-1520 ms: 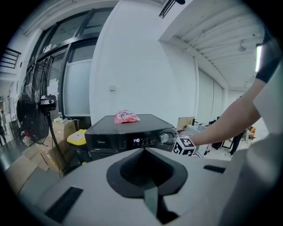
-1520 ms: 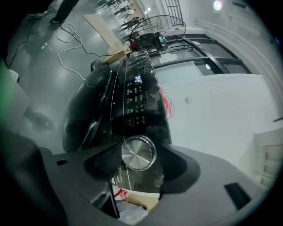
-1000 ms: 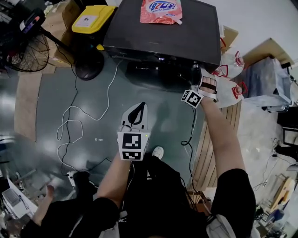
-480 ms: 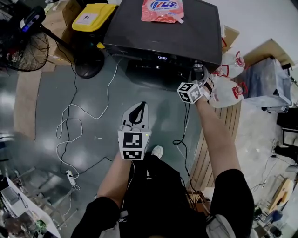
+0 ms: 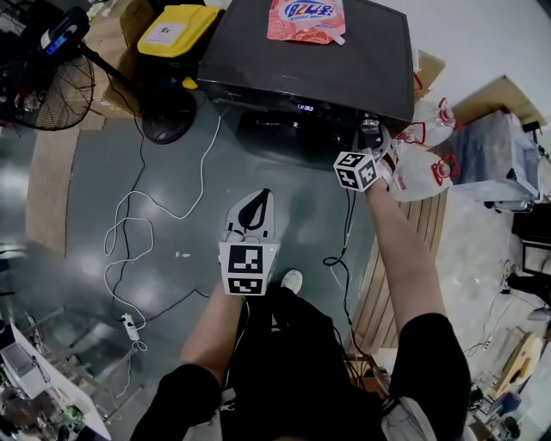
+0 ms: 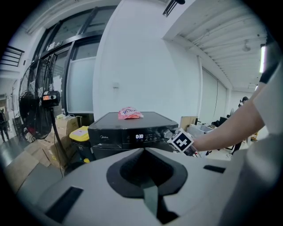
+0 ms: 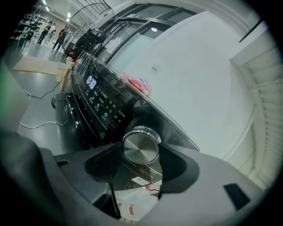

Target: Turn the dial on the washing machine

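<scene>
Two grippers, one dial. Nearest, the left gripper (image 5: pixel 255 203) hangs over the grey floor (image 5: pixel 172 172), just beyond one white shoe (image 5: pixel 293 281). Its jaws are pressed together with nothing between them, and it is well apart from the machine.

Farther out, the right gripper (image 5: pixel 371 143) reaches the front right corner of the single black washing machine (image 5: pixel 301 69). Its jaws are closed against the two sides of the silver dial (image 7: pixel 140 148), which sits at the right end of the control panel, past one lit display (image 6: pixel 139 136). One black cable (image 5: pixel 348 215) trails below that arm.

One pink pouch (image 5: pixel 306 19) lies on the machine's lid. A white cable (image 5: pixel 201 164) loops across the floor at left; beyond it stand one fan (image 5: pixel 43 86) and one yellow-lidded bin (image 5: pixel 175 30). White bags with red print (image 5: pixel 422 164) — at least two — crowd the machine's right side, near the dial.
</scene>
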A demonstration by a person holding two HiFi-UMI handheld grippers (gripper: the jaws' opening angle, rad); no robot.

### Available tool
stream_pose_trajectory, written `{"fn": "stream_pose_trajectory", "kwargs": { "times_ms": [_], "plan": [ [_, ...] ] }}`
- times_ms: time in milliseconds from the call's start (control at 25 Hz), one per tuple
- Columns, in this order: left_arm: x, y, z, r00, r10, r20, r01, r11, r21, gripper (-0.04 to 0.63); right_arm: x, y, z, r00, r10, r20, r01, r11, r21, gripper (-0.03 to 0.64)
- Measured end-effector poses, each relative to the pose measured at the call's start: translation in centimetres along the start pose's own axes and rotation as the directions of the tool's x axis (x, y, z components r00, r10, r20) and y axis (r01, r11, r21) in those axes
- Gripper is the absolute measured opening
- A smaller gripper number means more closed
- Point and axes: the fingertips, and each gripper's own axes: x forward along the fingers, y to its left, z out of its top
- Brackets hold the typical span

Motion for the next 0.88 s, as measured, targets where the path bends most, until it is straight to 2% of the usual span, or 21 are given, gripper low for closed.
{"fn": "stream_pose_trajectory", "kwargs": {
  "times_ms": [160,280,360,800,880],
  "plan": [
    [0.1,-0.03,-0.02,1.0,-0.003,-0.004,0.003,1.0,0.003,0.011,-0.17,-0.25,0.03,0.998,0.067,-0.008,-0.065,0.984,0.166,0.268],
    [0.43,0.07,-0.03,1.0,-0.007,-0.006,0.007,1.0,0.009,0.011,-0.26,-0.45,0.21,0.993,0.116,-0.017,-0.105,0.946,0.307,0.268],
    [0.58,0.08,0.03,1.0,-0.009,-0.006,0.009,1.0,0.009,0.011,-0.37,-0.55,0.2,0.991,0.134,-0.016,-0.119,0.924,0.364,0.268],
    [0.74,0.12,0.19,1.0,-0.015,-0.014,0.015,1.0,0.014,0.011,-0.35,-0.6,0.27,0.991,0.136,-0.011,-0.122,0.917,0.38,0.268],
    [0.7,0.21,0.16,1.0,-0.015,-0.015,0.015,1.0,0.015,0.011,-0.25,-0.56,0.17,0.988,0.152,-0.009,-0.135,0.904,0.405,0.268]
  ]
}}
